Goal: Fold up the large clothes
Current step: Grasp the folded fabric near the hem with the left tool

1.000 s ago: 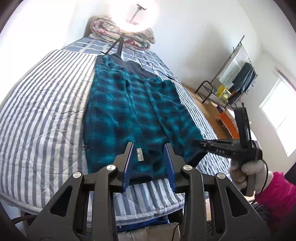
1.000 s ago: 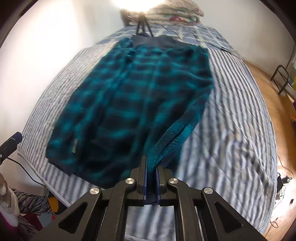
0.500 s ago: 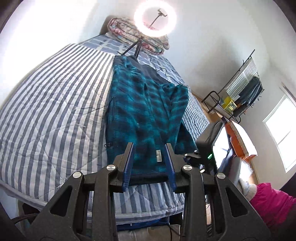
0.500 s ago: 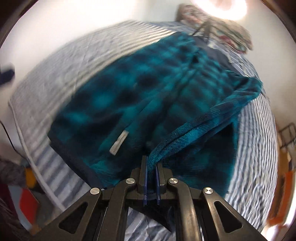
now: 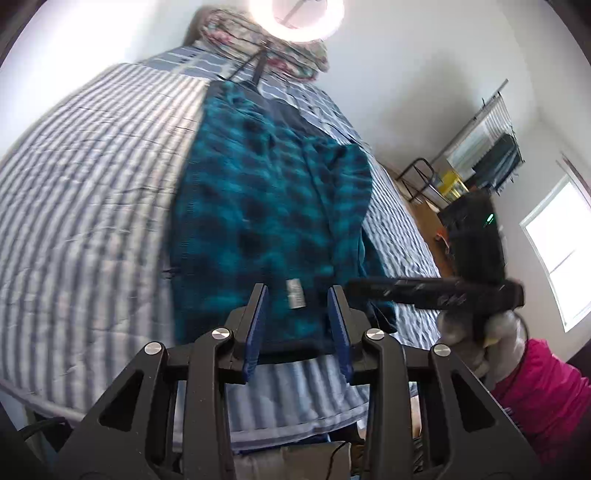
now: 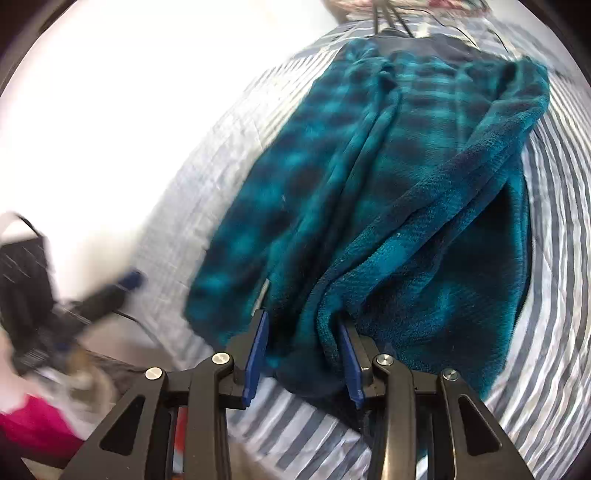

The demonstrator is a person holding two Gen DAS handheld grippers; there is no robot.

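Note:
A teal and black plaid fleece garment (image 5: 266, 199) lies lengthwise on the striped bed, its right side folded inward over the middle (image 6: 436, 229). My left gripper (image 5: 297, 295) is open above the near hem, over a small white label (image 5: 295, 293), holding nothing. My right gripper (image 6: 303, 334) is open; the folded fleece edge lies between its jaws, loose. In the left wrist view the right gripper's body (image 5: 436, 290) reaches in from the right, level with the near hem.
The blue and white striped bedspread (image 5: 85, 206) covers the bed. A ring light (image 5: 295, 14) on a stand and folded bedding (image 5: 266, 55) sit at the far end. A clothes rack (image 5: 484, 147) and a window (image 5: 561, 251) are at the right.
My right gripper carried the garment's right edge leftward over the middle, then opened and released it. My left gripper stayed open over the near hem.

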